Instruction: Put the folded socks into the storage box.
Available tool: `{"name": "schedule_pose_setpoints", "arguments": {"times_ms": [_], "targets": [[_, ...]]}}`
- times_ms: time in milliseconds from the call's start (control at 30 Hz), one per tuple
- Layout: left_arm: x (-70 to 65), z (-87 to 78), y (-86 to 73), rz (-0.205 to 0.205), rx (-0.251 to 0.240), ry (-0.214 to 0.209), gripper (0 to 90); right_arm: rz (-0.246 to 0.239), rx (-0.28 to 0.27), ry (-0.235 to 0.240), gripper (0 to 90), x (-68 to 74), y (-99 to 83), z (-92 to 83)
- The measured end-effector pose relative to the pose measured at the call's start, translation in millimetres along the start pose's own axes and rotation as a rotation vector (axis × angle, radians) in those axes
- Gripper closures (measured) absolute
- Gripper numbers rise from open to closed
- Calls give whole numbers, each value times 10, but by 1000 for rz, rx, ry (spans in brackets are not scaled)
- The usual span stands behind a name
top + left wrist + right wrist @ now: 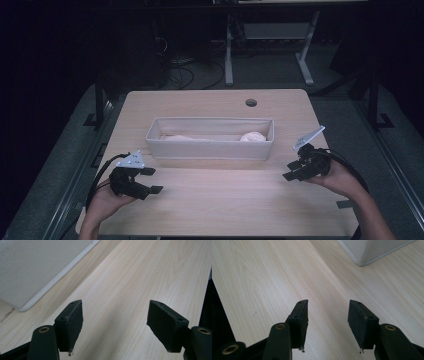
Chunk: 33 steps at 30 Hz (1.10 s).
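A long grey fabric bin [210, 145] stands across the middle of the light wood table [225, 200]. Inside it lie white soft items [252, 136], partly hidden by the bin's front wall. My left gripper [151, 180] rests low at the table's front left, held by a hand, jaws open and empty. In the left gripper view the left gripper [115, 315] points over bare wood, with the bin's wall [30, 270] at upper left. My right gripper [292, 170] hovers at the front right, open and empty. The right gripper [328, 311] faces bare wood, the bin's corner [372, 252] at upper right.
A round cable hole [251, 102] sits near the table's far edge. Behind the table are desk legs [228, 55] and cables on a dark floor. A small dark tab [344, 204] lies near the right front edge. Cables trail from both grippers.
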<state>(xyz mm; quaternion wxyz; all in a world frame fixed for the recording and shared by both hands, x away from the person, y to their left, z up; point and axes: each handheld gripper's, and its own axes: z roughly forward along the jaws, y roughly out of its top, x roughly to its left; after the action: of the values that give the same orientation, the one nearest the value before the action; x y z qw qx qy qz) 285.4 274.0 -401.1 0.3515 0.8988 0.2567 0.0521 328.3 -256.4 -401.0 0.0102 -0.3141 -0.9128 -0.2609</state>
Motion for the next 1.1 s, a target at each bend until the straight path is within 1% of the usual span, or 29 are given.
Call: {"name": "schedule_pose_setpoints", "arguments": {"times_ms": [167, 533, 733, 1000, 1100], "targets": [[-2, 15, 0, -1, 0, -1, 283, 16, -6, 7, 496, 11, -72, 20], [-5, 15, 1, 1, 2, -1, 283, 31, -8, 17, 492, 34, -178, 67], [-6, 9, 0, 1, 3, 0, 283, 33, -14, 24, 490, 50, -227, 92], [-7, 7, -3, 1, 2, -3, 283, 43, -8, 34, 487, 69, -285, 131], [-7, 7, -5, 0, 2, -1, 283, 37, -10, 35, 481, 83, -295, 130]]}}
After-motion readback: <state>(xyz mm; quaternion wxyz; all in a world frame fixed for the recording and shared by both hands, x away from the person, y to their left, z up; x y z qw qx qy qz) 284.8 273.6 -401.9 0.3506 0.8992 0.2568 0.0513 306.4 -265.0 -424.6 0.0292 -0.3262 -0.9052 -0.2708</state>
